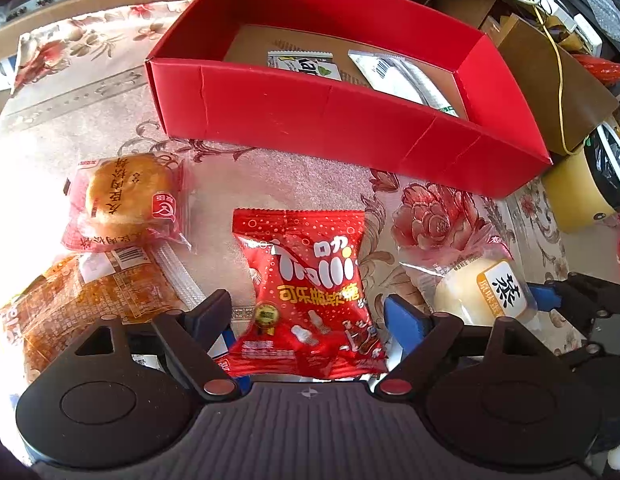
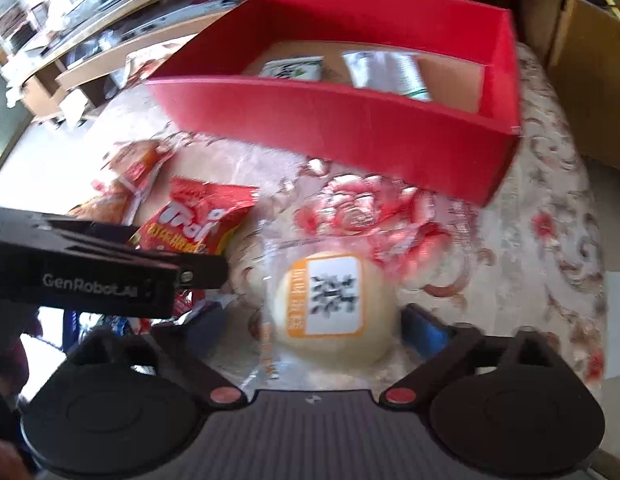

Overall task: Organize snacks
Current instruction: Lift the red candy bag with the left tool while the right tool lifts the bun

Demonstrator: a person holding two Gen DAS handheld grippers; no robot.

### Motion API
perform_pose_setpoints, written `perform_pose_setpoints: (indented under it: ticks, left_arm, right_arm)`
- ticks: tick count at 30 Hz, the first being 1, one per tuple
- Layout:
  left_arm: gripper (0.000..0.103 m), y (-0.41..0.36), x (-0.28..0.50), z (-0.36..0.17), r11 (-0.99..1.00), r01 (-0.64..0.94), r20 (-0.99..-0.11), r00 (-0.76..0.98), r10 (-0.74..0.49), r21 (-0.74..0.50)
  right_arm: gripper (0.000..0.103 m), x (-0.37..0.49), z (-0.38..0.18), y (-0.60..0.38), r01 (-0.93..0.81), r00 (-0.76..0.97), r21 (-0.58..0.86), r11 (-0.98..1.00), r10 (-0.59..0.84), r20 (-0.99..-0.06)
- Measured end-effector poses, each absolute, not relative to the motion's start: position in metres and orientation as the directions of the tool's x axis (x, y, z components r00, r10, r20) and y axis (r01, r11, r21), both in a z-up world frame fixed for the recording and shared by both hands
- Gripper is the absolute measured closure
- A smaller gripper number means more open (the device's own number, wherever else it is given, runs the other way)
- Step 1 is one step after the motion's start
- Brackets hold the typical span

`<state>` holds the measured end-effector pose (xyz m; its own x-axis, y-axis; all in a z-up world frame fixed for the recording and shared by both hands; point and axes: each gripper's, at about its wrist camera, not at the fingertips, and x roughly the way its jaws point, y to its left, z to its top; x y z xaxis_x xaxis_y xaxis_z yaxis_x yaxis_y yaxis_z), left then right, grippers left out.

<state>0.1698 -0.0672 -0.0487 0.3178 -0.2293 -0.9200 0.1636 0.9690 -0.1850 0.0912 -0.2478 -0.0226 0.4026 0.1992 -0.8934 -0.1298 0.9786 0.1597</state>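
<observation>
A red candy bag (image 1: pixel 310 292) lies on the floral tablecloth between the fingers of my left gripper (image 1: pixel 308 316), which is open around it. A pale round bun in a clear wrapper (image 2: pixel 330 308) lies between the fingers of my right gripper (image 2: pixel 314 324), also open; the bun also shows in the left wrist view (image 1: pixel 486 292). The red box (image 1: pixel 342 120) stands behind, holding a green-and-white packet (image 1: pixel 306 65) and a silver packet (image 1: pixel 398 76). The box also shows in the right wrist view (image 2: pixel 350 116).
A wrapped round pastry (image 1: pixel 128 200) and an orange-brown wrapped bread (image 1: pixel 78 300) lie at the left. A brown cardboard box (image 1: pixel 550 80) and a yellow jar (image 1: pixel 586 188) stand at the right. Shelves and cables lie beyond the table.
</observation>
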Motion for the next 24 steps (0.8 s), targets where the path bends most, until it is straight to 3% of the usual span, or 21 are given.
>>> perform_pose_setpoints:
  ticks: [1, 3, 6, 14, 18, 21, 23, 24]
  left_arm:
    - [0.016, -0.067, 0.170, -0.049, 0.969, 0.164, -0.920, 0.317, -0.231, -0.187]
    - [0.019, -0.067, 0.170, -0.049, 0.970, 0.162, -0.920, 0.319, -0.226, -0.183]
    - [0.032, -0.068, 0.169, -0.046, 0.971, 0.163, -0.918, 0.329, -0.222, -0.176]
    - [0.038, -0.063, 0.165, -0.037, 0.967, 0.155, -0.906, 0.345, -0.243, -0.200]
    - [0.049, -0.064, 0.163, -0.030, 0.961, 0.168, -0.894, 0.359, -0.269, -0.222]
    - [0.044, -0.066, 0.164, -0.034, 0.961, 0.175, -0.902, 0.341, -0.264, -0.216]
    - [0.034, -0.066, 0.165, -0.039, 0.964, 0.169, -0.907, 0.336, -0.254, -0.207]
    - [0.024, -0.067, 0.166, -0.039, 0.966, 0.165, -0.909, 0.338, -0.243, -0.197]
  right_arm:
    - [0.046, 0.090, -0.021, -0.250, -0.125, 0.407, 0.147, 0.981, 0.186, -0.895]
    - [0.047, 0.088, -0.021, -0.250, -0.119, 0.405, 0.143, 0.982, 0.180, -0.896]
    - [0.047, 0.083, -0.018, -0.246, -0.131, 0.420, 0.102, 0.986, 0.148, -0.895]
    - [0.047, 0.073, 0.003, -0.246, -0.129, 0.478, 0.115, 0.985, 0.164, -0.863]
    - [0.047, 0.073, 0.007, -0.247, -0.117, 0.491, 0.115, 0.986, 0.158, -0.857]
    - [0.047, 0.075, 0.003, -0.248, -0.110, 0.478, 0.115, 0.987, 0.154, -0.865]
    - [0.047, 0.077, 0.002, -0.248, -0.110, 0.472, 0.121, 0.986, 0.159, -0.867]
    - [0.047, 0.077, 0.001, -0.250, -0.107, 0.471, 0.125, 0.986, 0.161, -0.867]
